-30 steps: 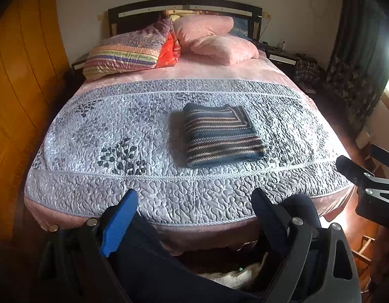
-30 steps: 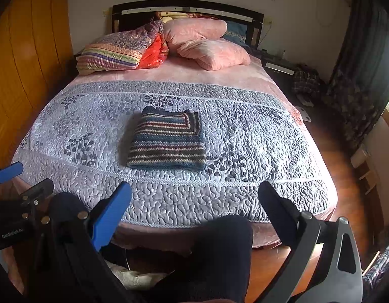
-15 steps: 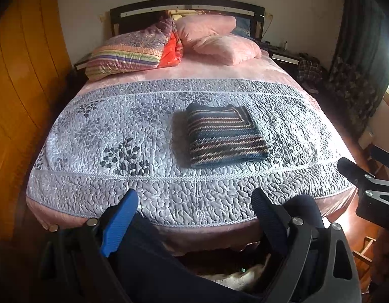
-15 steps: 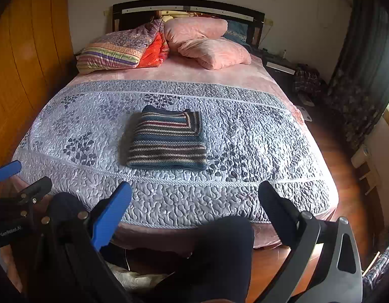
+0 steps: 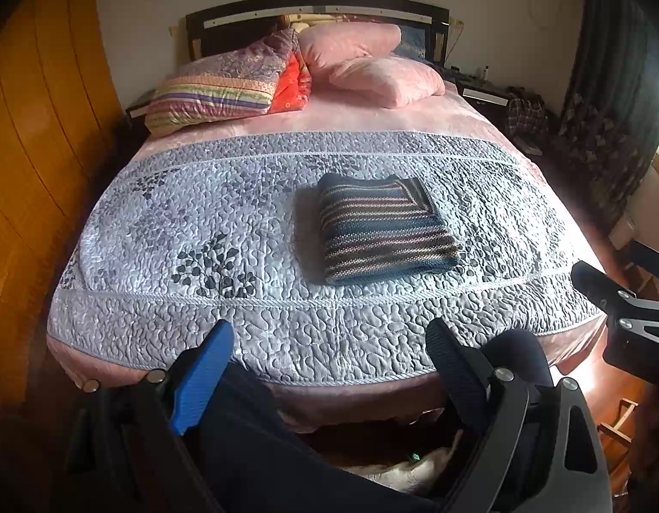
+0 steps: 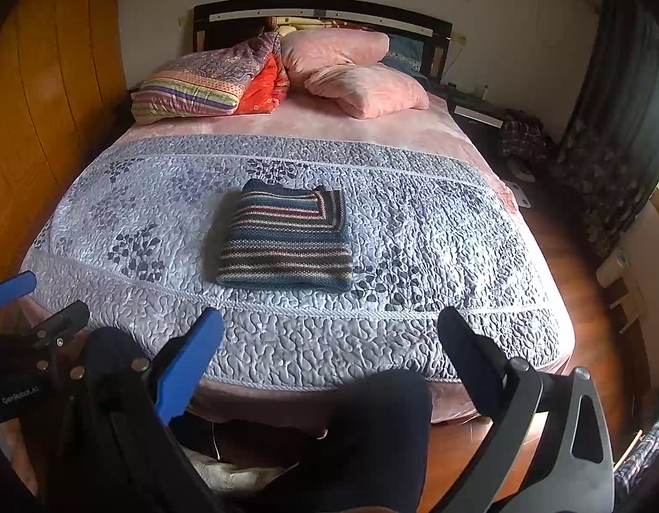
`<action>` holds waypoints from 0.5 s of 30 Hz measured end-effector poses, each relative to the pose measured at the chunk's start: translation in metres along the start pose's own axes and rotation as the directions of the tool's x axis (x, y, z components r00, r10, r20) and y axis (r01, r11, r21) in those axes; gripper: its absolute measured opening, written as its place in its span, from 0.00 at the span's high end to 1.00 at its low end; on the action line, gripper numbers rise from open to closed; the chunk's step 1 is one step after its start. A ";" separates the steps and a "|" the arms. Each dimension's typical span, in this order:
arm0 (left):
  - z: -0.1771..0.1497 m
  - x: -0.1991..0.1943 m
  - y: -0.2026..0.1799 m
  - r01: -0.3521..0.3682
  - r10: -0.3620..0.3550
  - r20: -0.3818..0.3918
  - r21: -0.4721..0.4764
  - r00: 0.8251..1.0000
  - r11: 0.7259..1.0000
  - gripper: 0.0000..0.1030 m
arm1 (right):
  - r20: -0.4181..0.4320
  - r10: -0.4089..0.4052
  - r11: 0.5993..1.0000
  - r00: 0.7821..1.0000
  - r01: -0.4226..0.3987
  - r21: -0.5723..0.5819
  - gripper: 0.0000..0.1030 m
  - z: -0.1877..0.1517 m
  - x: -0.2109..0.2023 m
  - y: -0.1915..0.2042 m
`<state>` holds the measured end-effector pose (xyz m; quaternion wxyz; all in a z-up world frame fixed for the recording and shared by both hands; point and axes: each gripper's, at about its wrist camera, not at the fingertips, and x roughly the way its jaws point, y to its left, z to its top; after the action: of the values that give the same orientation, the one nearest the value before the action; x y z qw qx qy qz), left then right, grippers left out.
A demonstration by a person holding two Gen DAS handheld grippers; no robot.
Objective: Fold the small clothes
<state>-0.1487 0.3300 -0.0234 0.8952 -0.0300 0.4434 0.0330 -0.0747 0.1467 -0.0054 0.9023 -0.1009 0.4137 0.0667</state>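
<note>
A striped knit garment (image 5: 382,226) (image 6: 286,241) lies folded into a neat rectangle on the grey quilted bedspread (image 5: 201,222) (image 6: 436,235), near the middle of the bed. My left gripper (image 5: 329,342) hangs open at the foot of the bed, well short of the garment, with nothing between its fingers. My right gripper (image 6: 329,333) is also open and empty, held back beyond the bed's near edge. The right gripper (image 5: 620,299) shows at the right edge of the left wrist view; the left gripper (image 6: 25,303) shows at the left edge of the right wrist view.
Pillows (image 5: 372,64) and a folded colourful quilt (image 5: 218,89) sit at the headboard end. A wooden wardrobe (image 5: 34,137) runs along the left. The person's dark-trousered knees (image 6: 372,419) are below the grippers. Wooden floor (image 6: 586,299) and dark curtains (image 6: 620,107) lie right.
Both views have shifted only slightly; the garment and both open grippers stay as they were.
</note>
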 end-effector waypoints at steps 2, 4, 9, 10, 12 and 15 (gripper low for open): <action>0.001 0.000 0.000 0.000 0.000 0.001 0.000 1.000 1.000 0.11 | -0.001 0.000 1.000 1.000 0.000 0.000 0.03 0.000 0.001 0.000; 0.001 0.000 0.001 -0.002 0.002 0.000 0.002 1.000 1.000 0.11 | -0.001 0.001 1.000 1.000 -0.001 0.000 0.03 0.000 0.002 0.000; 0.002 0.000 0.001 -0.002 0.002 0.000 0.002 1.000 1.000 0.11 | 0.001 0.002 1.000 1.000 -0.002 0.002 0.03 0.000 0.002 0.000; 0.002 0.000 0.001 -0.002 0.002 0.000 0.002 1.000 1.000 0.11 | 0.001 0.002 1.000 1.000 -0.002 0.001 0.03 0.000 0.002 0.000; 0.002 0.000 0.001 0.000 0.000 0.000 0.003 1.000 1.000 0.11 | 0.000 0.003 1.000 1.000 -0.003 0.001 0.03 0.000 0.002 0.000; 0.002 0.000 0.001 -0.001 0.001 0.000 0.004 1.000 1.000 0.11 | -0.002 0.002 1.000 1.000 -0.002 0.002 0.03 0.000 0.004 0.001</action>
<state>-0.1470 0.3309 -0.0220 0.8952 -0.0279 0.4436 0.0325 -0.0726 0.1474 -0.0083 0.9019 -0.0994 0.4150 0.0671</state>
